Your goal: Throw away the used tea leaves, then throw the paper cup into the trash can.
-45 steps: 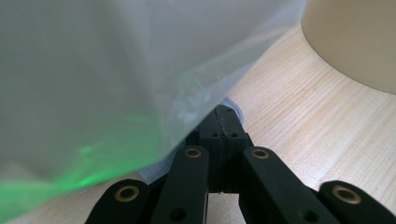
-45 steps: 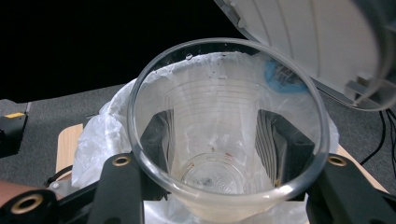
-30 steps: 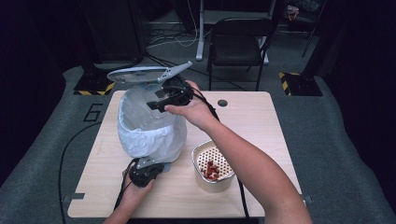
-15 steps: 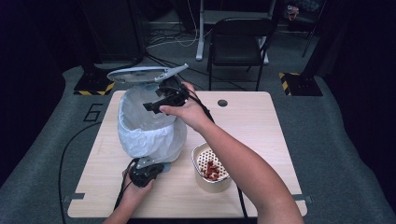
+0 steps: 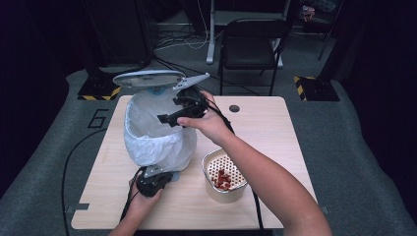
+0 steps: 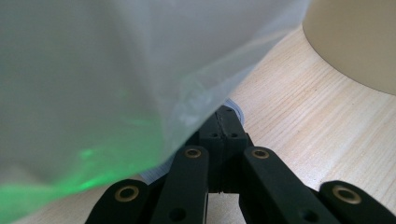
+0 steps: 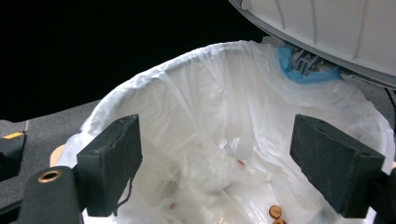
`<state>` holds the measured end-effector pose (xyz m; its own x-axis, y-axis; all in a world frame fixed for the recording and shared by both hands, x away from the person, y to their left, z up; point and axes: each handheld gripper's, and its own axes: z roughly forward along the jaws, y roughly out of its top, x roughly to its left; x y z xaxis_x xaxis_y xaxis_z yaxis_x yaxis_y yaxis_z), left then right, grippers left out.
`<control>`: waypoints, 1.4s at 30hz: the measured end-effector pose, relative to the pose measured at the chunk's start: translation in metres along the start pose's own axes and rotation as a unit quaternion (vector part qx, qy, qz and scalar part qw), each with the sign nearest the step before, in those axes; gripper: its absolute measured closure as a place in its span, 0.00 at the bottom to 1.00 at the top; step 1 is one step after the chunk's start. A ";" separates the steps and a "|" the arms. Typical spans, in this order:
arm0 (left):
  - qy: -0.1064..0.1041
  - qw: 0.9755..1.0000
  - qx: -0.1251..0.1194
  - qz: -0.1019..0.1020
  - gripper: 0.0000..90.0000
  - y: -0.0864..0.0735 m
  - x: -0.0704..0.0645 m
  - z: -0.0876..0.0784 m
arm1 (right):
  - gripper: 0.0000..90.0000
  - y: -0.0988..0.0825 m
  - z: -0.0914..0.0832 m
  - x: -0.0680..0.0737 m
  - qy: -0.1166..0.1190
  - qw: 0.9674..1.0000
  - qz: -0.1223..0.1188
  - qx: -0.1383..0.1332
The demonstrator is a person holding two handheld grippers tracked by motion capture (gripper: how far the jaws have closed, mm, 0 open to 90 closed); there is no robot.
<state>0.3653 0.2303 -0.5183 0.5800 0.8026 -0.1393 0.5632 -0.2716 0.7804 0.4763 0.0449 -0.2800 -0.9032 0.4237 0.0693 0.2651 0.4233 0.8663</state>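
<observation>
White-lined bin stands upright, mouth up, lid raised.

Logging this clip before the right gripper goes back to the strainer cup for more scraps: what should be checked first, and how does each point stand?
1. Right gripper empty, jaws having just opened: ok.
2. Dropped scraps lie inside the bin liner: ok.
3. Bin lid stands up, mouth free: ok.
4. Left gripper shut at the pedal at the bin's foot: ok; whether it presses it, cannot tell.
5. Strainer cup upright beside the bin, red pieces left inside: ok.
6. Right cable clear of the cup: cannot tell.
</observation>
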 end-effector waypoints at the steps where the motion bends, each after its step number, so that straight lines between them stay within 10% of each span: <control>1: -0.002 1.000 -0.005 -0.005 1.00 0.000 0.000 0.001 | 0.18 0.000 0.000 0.000 0.000 1.000 0.000 0.000; 12: -0.020 1.000 -0.005 -0.004 0.81 0.008 -0.005 -0.012 | 0.21 -0.036 -0.060 0.003 -0.020 0.999 -0.007 0.029; 13: -0.027 0.997 -0.010 0.077 0.79 0.013 0.005 -0.014 | 0.21 -0.039 -0.065 0.002 -0.026 0.999 -0.006 0.028; 17: -0.043 0.993 -0.013 0.108 0.73 0.017 0.010 -0.018 | 0.22 -0.054 -0.088 -0.008 -0.057 0.998 0.000 0.017; 19: -0.050 0.996 -0.015 0.066 0.69 0.014 0.005 -0.020 | 0.22 -0.064 -0.100 -0.014 -0.070 0.997 0.012 0.010; 20: -0.048 0.994 -0.018 0.097 0.67 0.016 0.010 -0.021 | 0.22 -0.066 -0.103 -0.016 -0.072 0.997 0.017 0.010; 25: -0.062 0.995 -0.018 0.076 0.60 0.015 0.012 -0.029 | 0.22 -0.086 -0.120 -0.021 -0.091 0.995 0.028 0.001; 27: -0.058 0.998 -0.017 0.020 0.58 0.012 0.007 -0.033 | 0.22 -0.093 -0.126 -0.021 -0.100 0.995 0.029 0.003; 31: -0.059 0.998 -0.008 0.010 0.58 0.012 0.008 -0.039 | 0.22 -0.106 -0.136 -0.021 -0.117 0.993 0.030 0.006; 32: -0.053 0.998 -0.005 0.036 0.58 0.013 0.012 -0.040 | 0.22 -0.110 -0.139 -0.020 -0.121 0.992 0.035 0.006; 36: -0.050 0.999 0.000 -0.007 0.57 0.010 0.010 -0.047 | 0.23 -0.124 -0.148 -0.022 -0.132 0.990 0.043 0.007; 37: -0.035 0.999 0.006 0.036 0.57 0.011 0.016 -0.050 | 0.23 -0.128 -0.151 -0.023 -0.136 0.990 0.042 0.008; 39: -0.031 0.999 0.009 0.026 0.56 0.008 0.018 -0.054 | 0.23 -0.135 -0.155 -0.024 -0.147 0.988 0.049 0.007; 40: -0.025 0.999 0.009 -0.031 0.56 0.004 0.013 -0.056 | 0.23 -0.138 -0.157 -0.025 -0.149 0.988 0.049 0.007; 42: -0.016 0.999 0.013 -0.030 0.56 0.002 0.017 -0.060 | 0.23 -0.146 -0.161 -0.027 -0.157 0.986 0.056 0.009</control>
<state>0.3409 0.2756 -0.4828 0.5627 0.8009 -0.2047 0.6128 -0.2379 0.7536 0.4080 -0.1576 -0.3284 -0.7188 0.6951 0.0053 0.3667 0.3727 0.8524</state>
